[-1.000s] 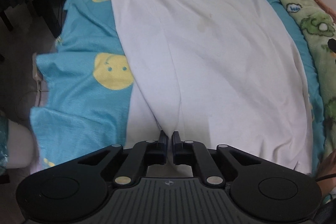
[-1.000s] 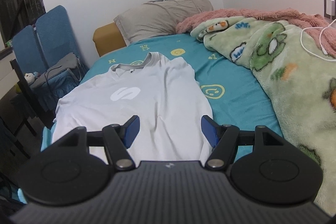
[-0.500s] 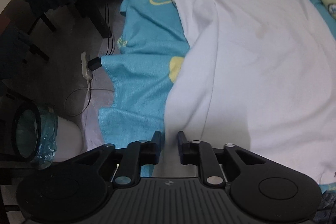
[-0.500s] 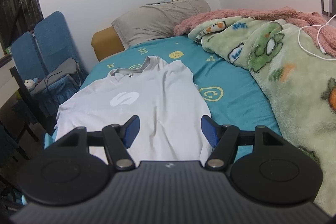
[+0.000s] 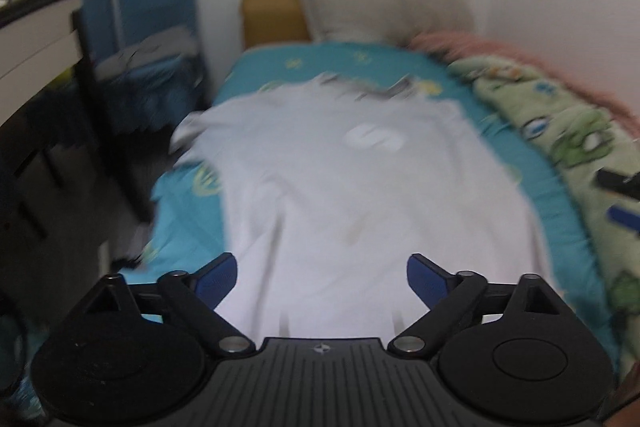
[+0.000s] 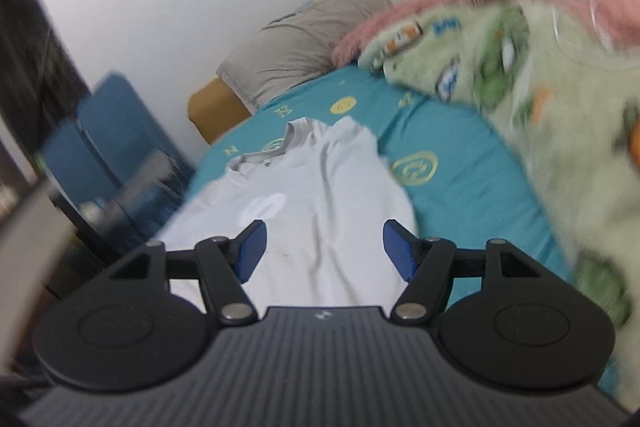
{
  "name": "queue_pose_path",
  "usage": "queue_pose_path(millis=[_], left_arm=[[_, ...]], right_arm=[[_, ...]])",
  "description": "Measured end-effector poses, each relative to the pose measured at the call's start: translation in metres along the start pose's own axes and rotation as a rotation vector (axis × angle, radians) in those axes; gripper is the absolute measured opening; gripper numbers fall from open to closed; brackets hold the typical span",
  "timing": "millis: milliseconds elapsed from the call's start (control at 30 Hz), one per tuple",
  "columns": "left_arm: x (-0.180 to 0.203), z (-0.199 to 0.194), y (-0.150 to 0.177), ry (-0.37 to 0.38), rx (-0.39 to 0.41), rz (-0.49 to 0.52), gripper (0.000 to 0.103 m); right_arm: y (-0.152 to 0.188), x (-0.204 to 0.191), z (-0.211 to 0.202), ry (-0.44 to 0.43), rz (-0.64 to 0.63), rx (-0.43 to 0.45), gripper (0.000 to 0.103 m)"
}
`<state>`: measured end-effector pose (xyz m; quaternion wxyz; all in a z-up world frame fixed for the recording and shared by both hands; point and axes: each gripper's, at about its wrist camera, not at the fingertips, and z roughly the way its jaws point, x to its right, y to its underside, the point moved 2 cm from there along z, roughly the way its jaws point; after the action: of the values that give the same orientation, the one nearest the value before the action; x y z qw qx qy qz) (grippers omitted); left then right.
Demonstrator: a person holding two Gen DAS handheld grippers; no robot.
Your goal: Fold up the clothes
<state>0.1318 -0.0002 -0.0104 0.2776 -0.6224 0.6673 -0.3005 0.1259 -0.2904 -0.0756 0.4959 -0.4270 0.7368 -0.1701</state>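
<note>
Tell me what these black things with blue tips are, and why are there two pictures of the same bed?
Those are two grabbing tools that a person holds, one in each hand. Each has a little camera looking out along its two fingers, so you get two pictures: one from the left gripper, one from the right gripper. Both stand open and hold nothing. On the blue bedsheet a white T-shirt lies spread out, waiting to be folded. Beside it is a green blanket, with a grey pillow at the far end. The pictures are blurry.

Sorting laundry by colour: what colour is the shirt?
White shirt, grey collar; clearest in the right wrist view.
</note>
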Motion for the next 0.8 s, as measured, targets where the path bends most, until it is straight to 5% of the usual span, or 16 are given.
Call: queue_pose_path(millis=[167, 233, 467, 800], left_arm=[[0.044, 0.037, -0.008, 0.105, 0.042, -0.019, 0.099], [0.033, 0.047, -0.001, 0.097, 0.045, -0.052, 0.099], [-0.009, 0.081, 0.027, 0.068, 0.059, -0.164, 0.099], [-0.03, 0.129, 0.034, 0.092, 0.063, -0.265, 0.099]], right_arm=[[-0.003, 0.03, 0.01, -0.071, 0.214, -0.034, 0.068], [-0.003, 0.037, 0.019, -0.08, 0.26, -0.045, 0.068], [-0.029, 0.054, 0.104, -0.025, 0.216, -0.114, 0.066], [-0.058, 0.071, 0.229, 0.113, 0.1, -0.084, 0.065]])
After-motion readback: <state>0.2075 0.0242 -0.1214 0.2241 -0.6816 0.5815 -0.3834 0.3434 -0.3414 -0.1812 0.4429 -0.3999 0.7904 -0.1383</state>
